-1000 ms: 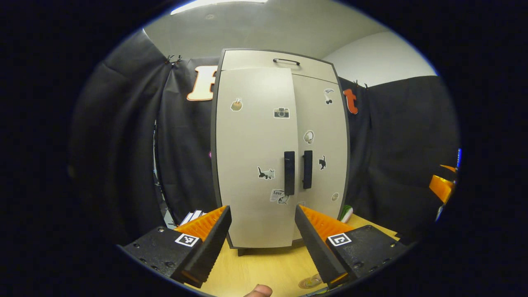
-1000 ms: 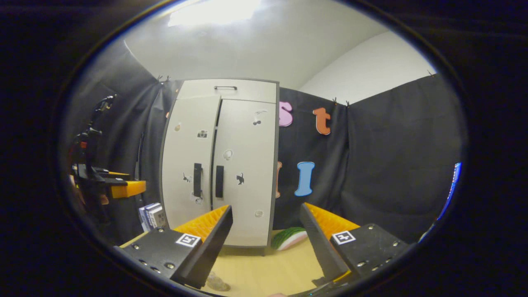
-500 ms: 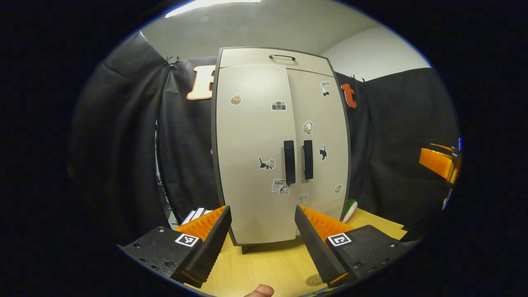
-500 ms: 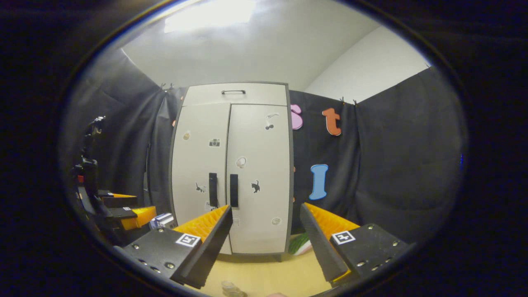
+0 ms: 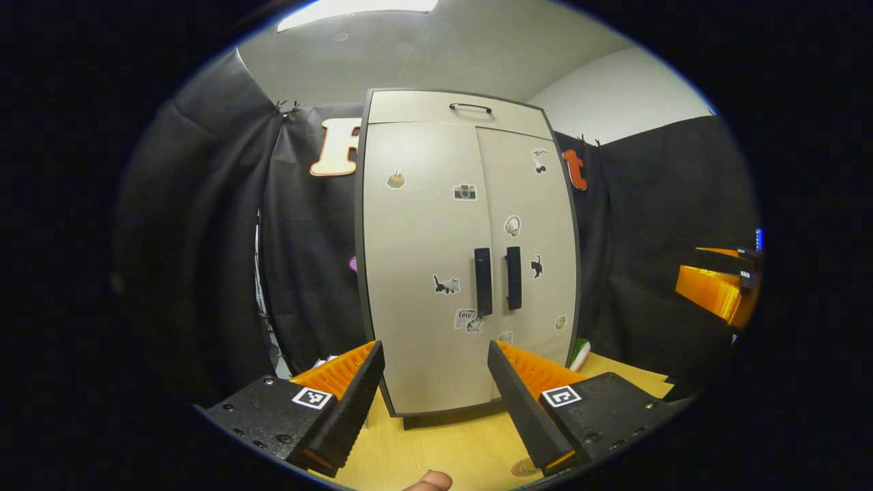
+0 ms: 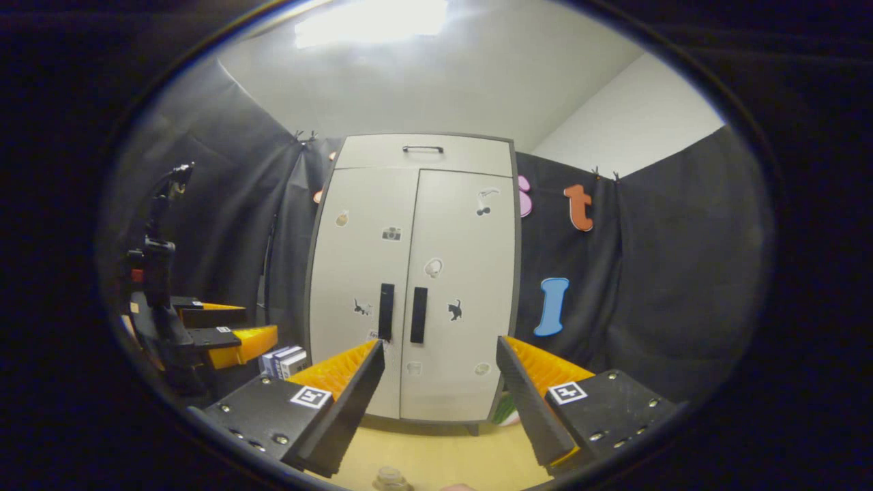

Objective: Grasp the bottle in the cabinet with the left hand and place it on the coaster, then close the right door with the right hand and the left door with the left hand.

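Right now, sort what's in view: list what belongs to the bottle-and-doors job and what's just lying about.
For the job: cabinet, left door handle, right door handle, coaster, left gripper, right gripper.

Lying about: books, green-and-white object beside the cabinet.

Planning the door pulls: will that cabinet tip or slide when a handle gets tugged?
Possibly. The cabinet is tall and narrow on short feet, so a hard tug could rock it. The handles sit low, which should limit the leverage. The table looks smooth, so it may slide instead.
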